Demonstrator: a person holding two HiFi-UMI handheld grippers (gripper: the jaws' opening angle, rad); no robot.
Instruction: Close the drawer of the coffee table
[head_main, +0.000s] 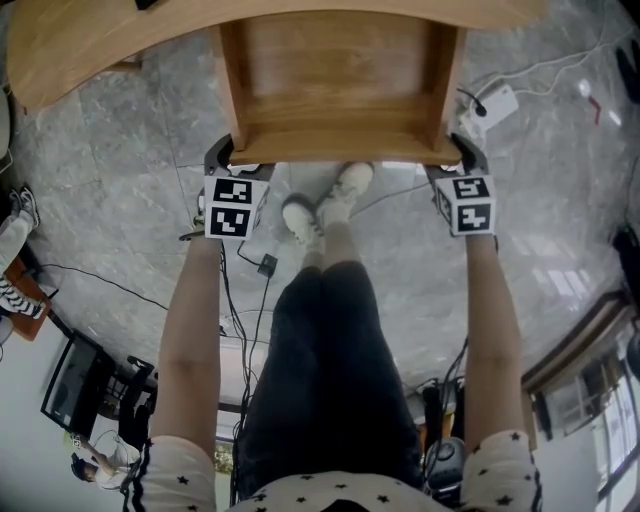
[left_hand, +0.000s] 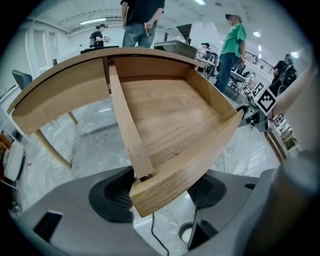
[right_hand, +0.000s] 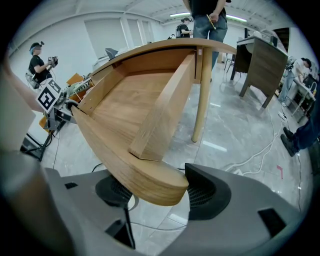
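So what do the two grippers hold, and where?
The drawer: left gripper clamps its front panel's left corner, right gripper the right corner.

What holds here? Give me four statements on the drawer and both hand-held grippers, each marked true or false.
1. The drawer stands pulled out of the coffee table. True.
2. A book lies in the drawer. False: it holds nothing, only bare wood shows inside.
3. The left hand-held gripper has the left end of the drawer front between its jaws. True.
4. The right hand-held gripper hangs clear of the drawer. False: its jaws sit on the right end of the drawer front.
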